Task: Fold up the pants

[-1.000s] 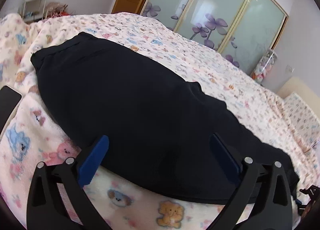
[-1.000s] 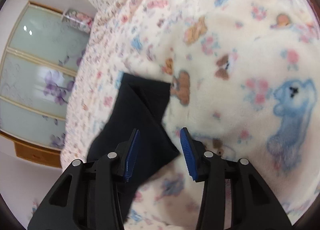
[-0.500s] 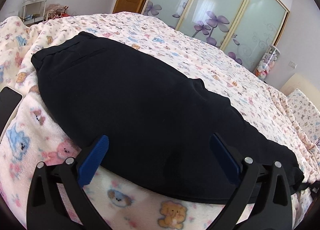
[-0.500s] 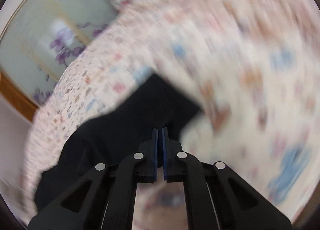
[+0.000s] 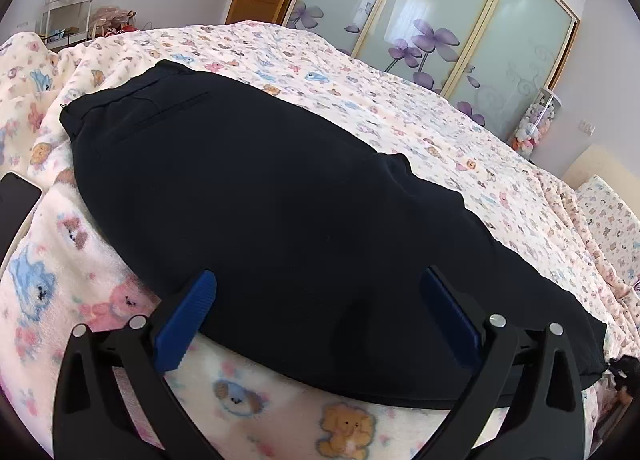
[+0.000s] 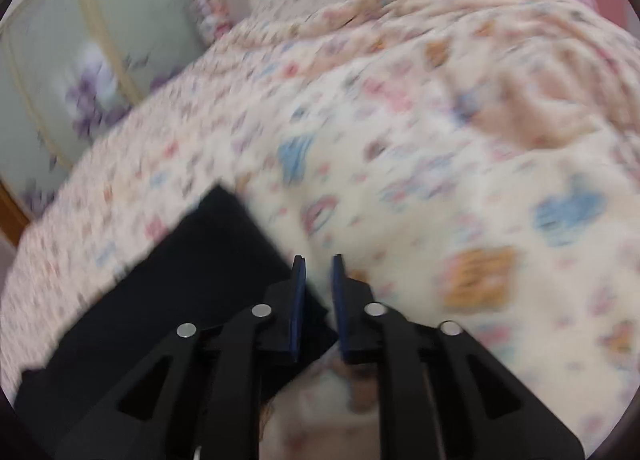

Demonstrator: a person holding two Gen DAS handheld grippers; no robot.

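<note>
Left wrist view, pants [image 5: 280, 212] between spread left tool [image 5: 316, 300], right tool [image 6: 318, 272] blurred, seemingly beside hem.

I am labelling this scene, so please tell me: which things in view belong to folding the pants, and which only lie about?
For the job:
- black pants
- left tool, open
- right tool, slightly open
- bed blanket under the pants

Lying about:
- phone
- jar of plush balls
- white shelf

No readable text, label, brand or number anywhere right now, only cartoon animals printed on the blanket [image 5: 280, 420] and purple flowers on the frosted wardrobe doors [image 5: 432, 16].
</note>
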